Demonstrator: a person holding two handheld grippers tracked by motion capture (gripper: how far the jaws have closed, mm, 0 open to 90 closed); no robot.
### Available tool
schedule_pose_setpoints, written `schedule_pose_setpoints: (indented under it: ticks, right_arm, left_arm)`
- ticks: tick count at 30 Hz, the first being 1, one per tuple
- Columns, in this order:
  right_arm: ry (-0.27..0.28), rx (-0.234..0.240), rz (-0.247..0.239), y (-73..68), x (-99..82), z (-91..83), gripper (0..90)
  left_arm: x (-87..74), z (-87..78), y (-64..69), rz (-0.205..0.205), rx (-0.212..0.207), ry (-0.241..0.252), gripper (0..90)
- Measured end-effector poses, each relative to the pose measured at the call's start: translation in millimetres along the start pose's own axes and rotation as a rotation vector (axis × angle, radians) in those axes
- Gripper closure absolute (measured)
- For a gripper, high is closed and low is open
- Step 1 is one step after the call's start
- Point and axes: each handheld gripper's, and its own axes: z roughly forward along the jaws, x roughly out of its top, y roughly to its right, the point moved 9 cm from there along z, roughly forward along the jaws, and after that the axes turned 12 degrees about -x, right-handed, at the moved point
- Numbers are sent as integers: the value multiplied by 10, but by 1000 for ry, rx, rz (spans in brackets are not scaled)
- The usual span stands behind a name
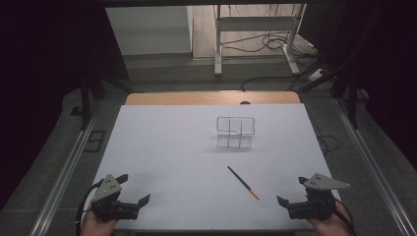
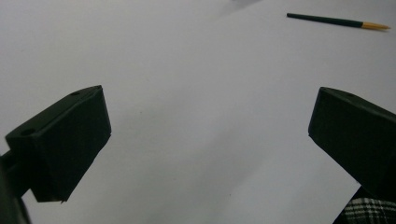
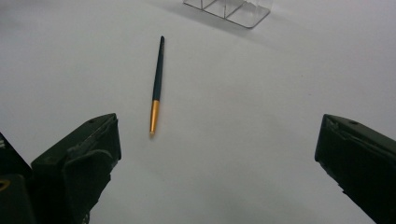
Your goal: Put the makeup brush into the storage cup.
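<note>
Pen [image 3: 156,88] ahead-left of right gripper [image 3: 217,135] | light, stiff, thin: pinch mid-barrel | both grippers, left gripper [image 2: 210,121] too, gaping empty

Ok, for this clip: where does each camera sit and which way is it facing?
High view: above the person's side, looking forward and down at the table; both hands, left gripper and right gripper show.
Left gripper view: rides the left gripper, facing the tabletop.
Right gripper view: rides the right gripper, facing the clear organizer.
All share the pen.
</note>
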Motion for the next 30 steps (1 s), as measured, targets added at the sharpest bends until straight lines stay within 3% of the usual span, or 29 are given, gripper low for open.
schedule_pose_setpoints:
  ticks: [5,13,30]
  right_arm:
    - [4,2,-1,-9,31,-2,0]
    - [1,24,9,-51,77,17,0]
    - [-63,21,-20,-125,145,147,0]
  left_arm:
    - [-25,24,22,13,-2,-25,0]
    - [-14,-14,31,8,-6,9,0]
    - [-18,-7,36,13,-16,5,0]
